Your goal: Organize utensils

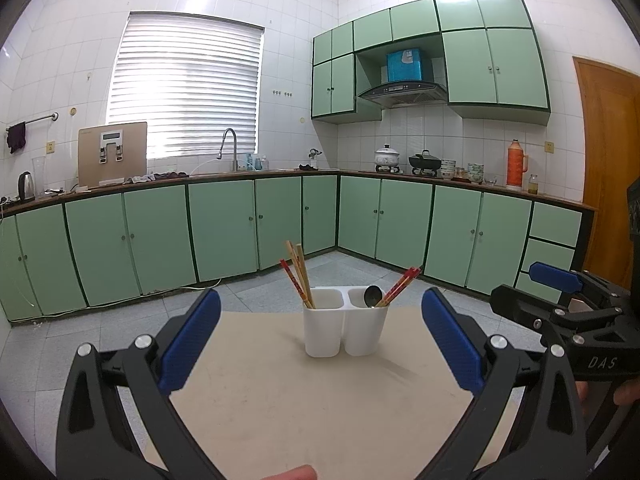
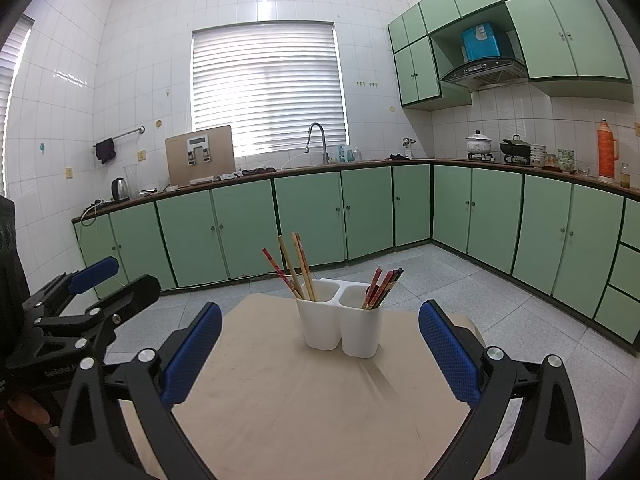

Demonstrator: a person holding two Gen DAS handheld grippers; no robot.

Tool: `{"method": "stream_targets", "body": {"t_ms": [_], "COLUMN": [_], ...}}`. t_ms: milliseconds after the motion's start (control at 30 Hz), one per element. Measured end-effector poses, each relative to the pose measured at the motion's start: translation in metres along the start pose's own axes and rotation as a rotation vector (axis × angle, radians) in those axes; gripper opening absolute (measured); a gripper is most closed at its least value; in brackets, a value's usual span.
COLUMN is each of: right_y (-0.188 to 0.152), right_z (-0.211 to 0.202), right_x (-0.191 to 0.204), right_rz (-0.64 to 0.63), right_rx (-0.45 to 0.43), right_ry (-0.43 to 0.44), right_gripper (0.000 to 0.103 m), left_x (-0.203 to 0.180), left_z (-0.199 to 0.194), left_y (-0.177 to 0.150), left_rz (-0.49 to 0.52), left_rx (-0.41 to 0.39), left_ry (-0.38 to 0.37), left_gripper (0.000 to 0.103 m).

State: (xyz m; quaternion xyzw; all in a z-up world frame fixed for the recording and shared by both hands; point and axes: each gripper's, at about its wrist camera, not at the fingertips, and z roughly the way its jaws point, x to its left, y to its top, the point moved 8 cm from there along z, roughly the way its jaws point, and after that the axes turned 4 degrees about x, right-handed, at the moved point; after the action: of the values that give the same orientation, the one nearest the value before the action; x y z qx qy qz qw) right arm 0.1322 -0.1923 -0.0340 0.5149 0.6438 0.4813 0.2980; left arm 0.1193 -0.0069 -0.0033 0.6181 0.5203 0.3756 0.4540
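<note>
Chopsticks lean in the left compartment of the white two-compartment holder on the beige table; red chopsticks and a spoon occupy the right. We note the left gripper and right gripper short of the holder, jaws wide, empty.

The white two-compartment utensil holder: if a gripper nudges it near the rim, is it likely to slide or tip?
The white holder looks like thin plastic, so probably light. Chopsticks and a spoon lean above its rim, raising the weight, so a high push may tip it. On the smooth table a low push would likelier slide it.
</note>
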Motion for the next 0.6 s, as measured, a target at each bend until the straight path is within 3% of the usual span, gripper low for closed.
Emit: {"method": "stream_targets", "body": {"t_ms": [600], "right_y": [-0.0015], "right_z": [0.0017], "right_x": [0.0012], "right_rz": [-0.003], "right_rx": [0.002], "right_ry": [-0.001], "right_gripper": [0.097], "left_x": [0.0009], "left_z": [0.0006], "left_y": [0.0001], "left_rz": [0.001], "left_rx": [0.002], "left_ry": [0.001], "left_gripper": [0.098]}}
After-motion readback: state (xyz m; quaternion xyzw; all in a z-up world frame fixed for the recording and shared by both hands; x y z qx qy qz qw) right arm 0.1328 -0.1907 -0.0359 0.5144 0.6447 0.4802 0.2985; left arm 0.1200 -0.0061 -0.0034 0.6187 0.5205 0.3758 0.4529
